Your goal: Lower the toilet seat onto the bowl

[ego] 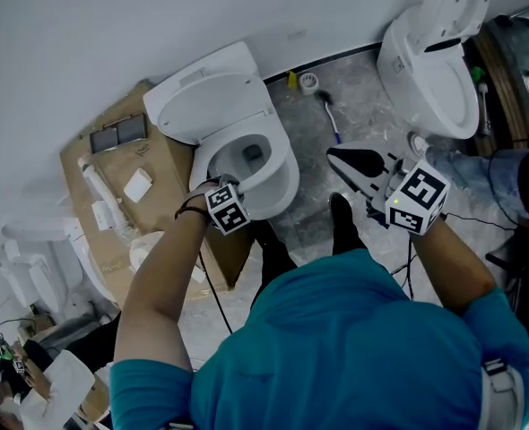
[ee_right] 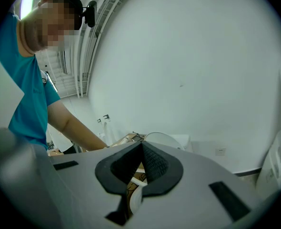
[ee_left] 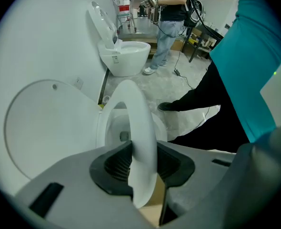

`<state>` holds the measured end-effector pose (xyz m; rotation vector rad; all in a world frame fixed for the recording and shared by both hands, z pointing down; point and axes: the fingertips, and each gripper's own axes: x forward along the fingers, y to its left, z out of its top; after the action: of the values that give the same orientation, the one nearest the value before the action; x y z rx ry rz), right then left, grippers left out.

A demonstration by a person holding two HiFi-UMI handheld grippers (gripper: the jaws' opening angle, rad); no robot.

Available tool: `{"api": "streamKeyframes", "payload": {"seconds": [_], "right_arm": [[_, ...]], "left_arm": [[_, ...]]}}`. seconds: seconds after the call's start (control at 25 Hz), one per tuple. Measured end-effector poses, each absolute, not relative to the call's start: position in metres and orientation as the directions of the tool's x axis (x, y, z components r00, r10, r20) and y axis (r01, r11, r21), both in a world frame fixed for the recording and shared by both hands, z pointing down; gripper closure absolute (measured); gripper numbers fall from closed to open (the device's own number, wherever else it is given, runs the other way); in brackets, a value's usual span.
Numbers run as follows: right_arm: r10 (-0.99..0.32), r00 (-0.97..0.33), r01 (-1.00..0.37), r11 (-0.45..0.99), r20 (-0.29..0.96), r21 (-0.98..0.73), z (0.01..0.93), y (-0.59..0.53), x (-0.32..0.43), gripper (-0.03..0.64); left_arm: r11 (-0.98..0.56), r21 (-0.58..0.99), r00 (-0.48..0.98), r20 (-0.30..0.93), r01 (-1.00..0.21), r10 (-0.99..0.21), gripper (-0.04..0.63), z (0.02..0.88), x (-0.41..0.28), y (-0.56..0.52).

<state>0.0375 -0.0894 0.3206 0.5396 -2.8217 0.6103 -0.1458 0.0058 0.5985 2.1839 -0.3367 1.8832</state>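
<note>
Looking down from the head view, the left gripper pointed down at the front edge of the toilet seat. The seat was low over the bowl, and the lid stood open behind it. I could not tell from here if the seat was all the way down.

In the left gripper view, the toilet seat ran right between the jaws of the left gripper. The jaws were part way open, just wide enough for the thin rim. The pads looked pressed on both sides of it. The lid was off to the left, and the bowl showed through the ring.

If the pads let go too soon, the seat would likely drop and bang on the bowl. If the hand pushed on down, a jaw could get pinched under the rim.

In the right gripper view, the right gripper was closed on nothing. It was aimed at the wall, well away from the seat, so it could not catch a slip.
</note>
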Motion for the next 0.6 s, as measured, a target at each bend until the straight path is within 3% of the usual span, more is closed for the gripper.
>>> {"api": "streamKeyframes", "payload": {"seconds": [0.6], "right_arm": [[-0.294, -0.908, -0.396, 0.834, 0.297, -0.384, 0.348, -0.09, 0.032, 0.627]], "left_arm": [[-0.943, 0.104, 0.179, 0.983, -0.317, 0.048, 0.445, 0.632, -0.132, 0.04]]}}
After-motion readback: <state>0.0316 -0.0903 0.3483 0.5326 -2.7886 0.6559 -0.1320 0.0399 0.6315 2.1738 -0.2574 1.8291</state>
